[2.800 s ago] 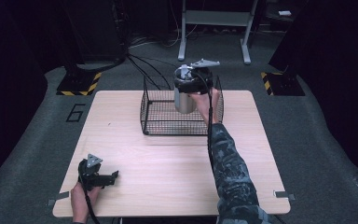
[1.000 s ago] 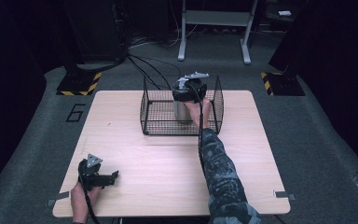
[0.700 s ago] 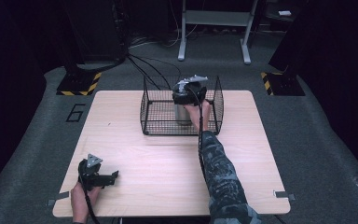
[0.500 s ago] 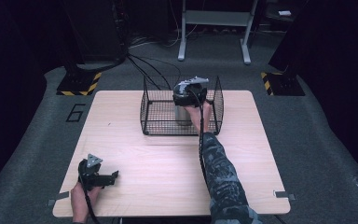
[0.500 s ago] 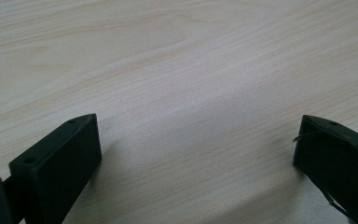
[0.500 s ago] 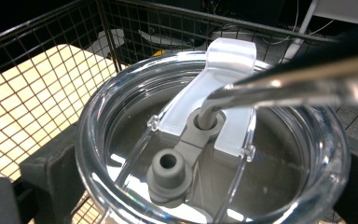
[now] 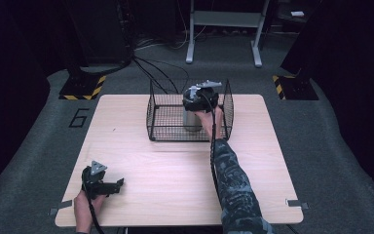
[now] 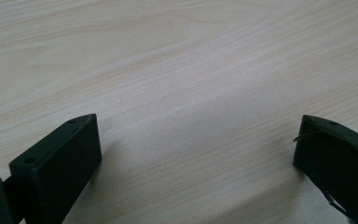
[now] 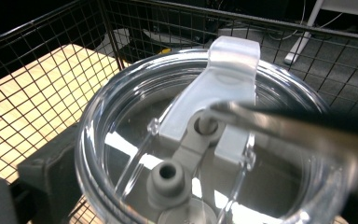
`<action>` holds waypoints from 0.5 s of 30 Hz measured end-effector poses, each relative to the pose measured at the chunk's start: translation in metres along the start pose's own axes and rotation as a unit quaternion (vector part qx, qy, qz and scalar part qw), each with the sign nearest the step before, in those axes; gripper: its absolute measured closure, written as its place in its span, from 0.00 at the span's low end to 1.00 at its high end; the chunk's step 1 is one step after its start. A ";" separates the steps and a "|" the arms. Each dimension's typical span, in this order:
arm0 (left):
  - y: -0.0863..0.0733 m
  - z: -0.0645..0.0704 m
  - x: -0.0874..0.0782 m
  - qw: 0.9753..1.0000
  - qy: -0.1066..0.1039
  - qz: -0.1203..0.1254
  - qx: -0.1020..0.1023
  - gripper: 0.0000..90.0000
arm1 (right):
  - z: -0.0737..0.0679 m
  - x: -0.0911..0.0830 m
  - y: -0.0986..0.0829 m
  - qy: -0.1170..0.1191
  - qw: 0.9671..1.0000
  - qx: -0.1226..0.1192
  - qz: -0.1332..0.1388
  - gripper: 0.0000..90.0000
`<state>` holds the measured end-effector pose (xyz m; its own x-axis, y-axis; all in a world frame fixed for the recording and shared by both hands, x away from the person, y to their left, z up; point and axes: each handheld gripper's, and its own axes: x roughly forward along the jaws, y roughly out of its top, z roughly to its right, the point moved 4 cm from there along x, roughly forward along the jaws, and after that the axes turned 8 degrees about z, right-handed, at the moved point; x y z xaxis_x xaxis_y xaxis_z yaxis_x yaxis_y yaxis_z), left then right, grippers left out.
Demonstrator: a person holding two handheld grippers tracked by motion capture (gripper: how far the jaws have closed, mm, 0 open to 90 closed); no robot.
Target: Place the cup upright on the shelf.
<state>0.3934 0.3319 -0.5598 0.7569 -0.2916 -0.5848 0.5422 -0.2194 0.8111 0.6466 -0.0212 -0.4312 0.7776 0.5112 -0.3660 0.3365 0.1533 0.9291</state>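
A steel tumbler point(image 7: 192, 121) with a clear lid point(image 9: 223, 79) stands upright inside the black wire basket point(image 7: 152, 119) at the back middle of the table. My right gripper point(image 7: 198, 101) comes down from above and is shut on the tumbler near its top. In the right gripper view the jaws sit on either side of the lid, with basket mesh point(image 9: 51, 60) all around. My left gripper point(image 7: 120, 184) lies on the table at the front left, held by a hand. Its jaws stand wide apart over bare wood point(image 8: 191, 93), open with nothing between them.
The light wooden table point(image 7: 175, 165) is bare in front of the basket. Beyond its far edge lie cables, two yellow-black striped blocks point(image 7: 83, 90) on the grey floor, and a metal stand point(image 7: 224, 19). The sleeved right forearm point(image 7: 229, 175) stretches across the table's middle right.
My right gripper has lowered the tumbler from above the basket's rim down into the basket. The left gripper has stayed where it was.
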 end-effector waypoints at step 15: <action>0.000 0.000 0.000 1.000 0.001 0.003 -0.001 0.01 | -0.003 -0.023 0.009 0.012 1.000 -0.009 -0.026 0.00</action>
<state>0.3937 0.3316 -0.5600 0.7611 -0.2902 -0.5801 0.5384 -0.2160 0.8145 0.6300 -0.0286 -0.4146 0.7461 0.5225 -0.4126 0.3658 0.1960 0.9098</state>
